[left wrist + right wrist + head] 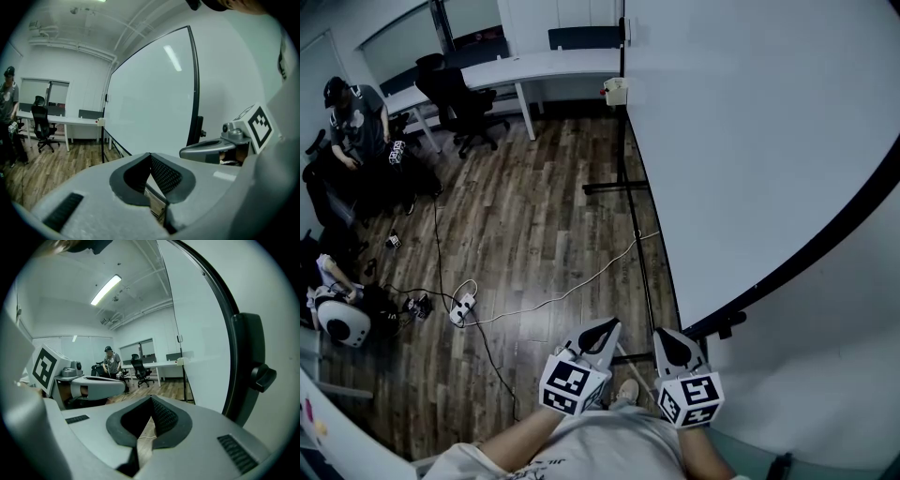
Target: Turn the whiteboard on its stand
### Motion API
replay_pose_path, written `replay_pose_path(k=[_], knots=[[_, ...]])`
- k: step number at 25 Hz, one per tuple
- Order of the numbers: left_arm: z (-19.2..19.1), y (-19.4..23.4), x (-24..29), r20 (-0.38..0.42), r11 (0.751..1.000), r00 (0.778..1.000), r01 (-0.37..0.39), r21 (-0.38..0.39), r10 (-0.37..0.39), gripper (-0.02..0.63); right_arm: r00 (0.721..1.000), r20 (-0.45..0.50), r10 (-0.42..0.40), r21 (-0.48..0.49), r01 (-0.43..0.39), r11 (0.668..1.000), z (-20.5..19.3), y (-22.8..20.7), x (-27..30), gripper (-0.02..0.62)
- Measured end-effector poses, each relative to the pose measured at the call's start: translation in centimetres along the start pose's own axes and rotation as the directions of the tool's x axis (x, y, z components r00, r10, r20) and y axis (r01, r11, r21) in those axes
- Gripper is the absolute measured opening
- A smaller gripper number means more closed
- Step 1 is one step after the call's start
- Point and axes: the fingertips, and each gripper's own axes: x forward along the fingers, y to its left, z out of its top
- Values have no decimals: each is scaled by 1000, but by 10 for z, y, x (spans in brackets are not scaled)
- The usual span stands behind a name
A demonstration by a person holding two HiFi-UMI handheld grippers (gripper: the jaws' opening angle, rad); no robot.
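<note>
The whiteboard (750, 141) is a large white panel in a black frame that fills the right of the head view. Its black stand (619, 187) rests on the wooden floor. A black pivot clamp (727, 324) sits at the near frame edge and shows close up as a knob (257, 375) in the right gripper view. My left gripper (602, 330) and right gripper (672, 339) hang side by side just short of that near edge, and neither touches the board. Both are shut with nothing between the jaws. From the left gripper (150, 155) the board's face (150, 103) lies ahead.
Cables and a power strip (462, 307) lie on the wooden floor to the left. A white desk (516, 70) and a black office chair (455, 94) stand at the back. A person (352, 117) sits at far left among gear. A white wall (834, 356) is behind the board.
</note>
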Motion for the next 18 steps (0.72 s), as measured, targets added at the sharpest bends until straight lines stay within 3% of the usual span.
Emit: replay_pose_path(k=[18], knots=[[8,14,5,12,1000,1000,-15,-7,15,11,999,-7,37,-32,-37,999,7,5,18,6]])
